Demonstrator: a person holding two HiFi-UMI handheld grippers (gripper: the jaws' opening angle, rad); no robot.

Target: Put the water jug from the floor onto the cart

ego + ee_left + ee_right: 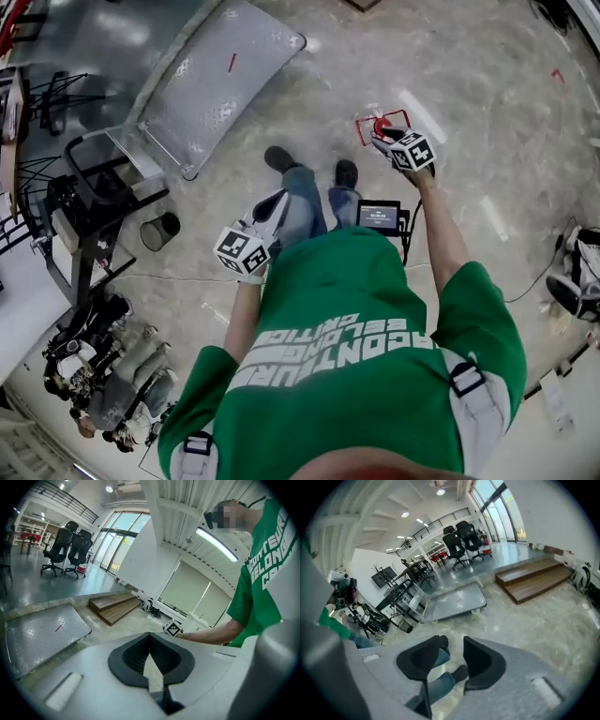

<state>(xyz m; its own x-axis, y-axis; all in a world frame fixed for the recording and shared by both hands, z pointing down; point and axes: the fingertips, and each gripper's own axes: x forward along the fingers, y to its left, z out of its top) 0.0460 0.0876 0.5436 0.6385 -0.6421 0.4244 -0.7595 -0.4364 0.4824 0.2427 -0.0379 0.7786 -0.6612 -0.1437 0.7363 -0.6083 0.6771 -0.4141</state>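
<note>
No water jug shows in any view. The cart (220, 80) is a low grey flat platform on the marble floor ahead and to the left; it also shows as the cart (42, 634) and the cart (454, 602). My left gripper (277, 201) is held low in front of my legs, its jaws shut with nothing between them, as on the left gripper (150, 637). My right gripper (382, 134) reaches forward over the floor past my shoes. Seen close, the right gripper (456, 641) is open and empty, and only my jeans and shoes show through the gap.
A small black bin (159, 230) and a black stand (89, 211) sit left of me, with bags of gear (103, 375) behind. A small screen on a stand (379, 216) is at my right knee. Wooden steps (534, 581) and office chairs (70, 545) stand farther off.
</note>
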